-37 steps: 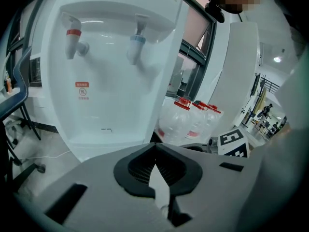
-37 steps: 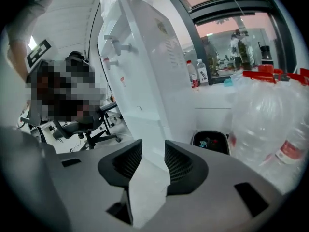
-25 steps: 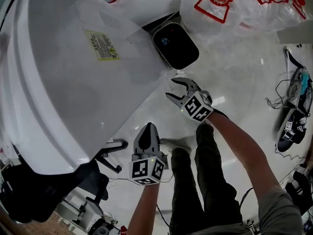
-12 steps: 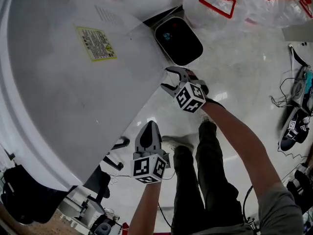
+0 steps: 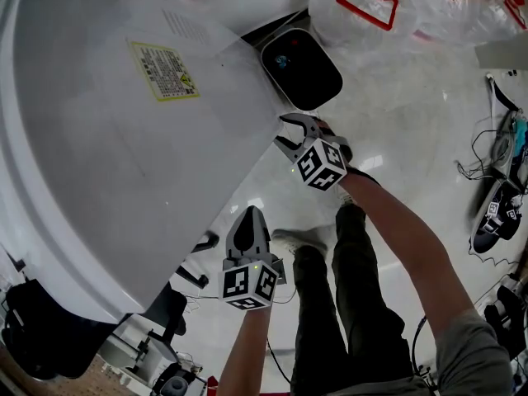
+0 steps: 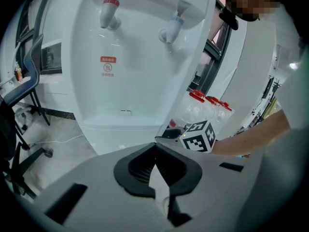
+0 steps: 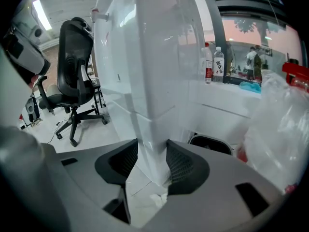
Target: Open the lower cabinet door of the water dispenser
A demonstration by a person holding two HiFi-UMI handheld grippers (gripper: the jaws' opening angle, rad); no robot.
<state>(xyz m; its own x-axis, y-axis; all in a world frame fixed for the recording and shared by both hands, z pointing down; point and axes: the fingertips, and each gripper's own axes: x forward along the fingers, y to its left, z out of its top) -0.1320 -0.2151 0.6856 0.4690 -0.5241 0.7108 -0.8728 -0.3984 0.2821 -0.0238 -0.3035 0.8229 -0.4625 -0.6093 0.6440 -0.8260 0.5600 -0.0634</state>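
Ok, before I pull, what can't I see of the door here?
- Front of the door, any handle: head view, under the dispenser top; left gripper view, mostly behind the left gripper.
- Hinge side: right gripper view shows only one corner edge.
- Print on the yellow label: head view, too small.

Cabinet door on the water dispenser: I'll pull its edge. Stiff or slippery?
Probably slippery: the cabinet door looks smooth, glossy white plastic. Likely rigid, since its edge runs straight. The water dispenser looks tall, so a hard tug might rock it.
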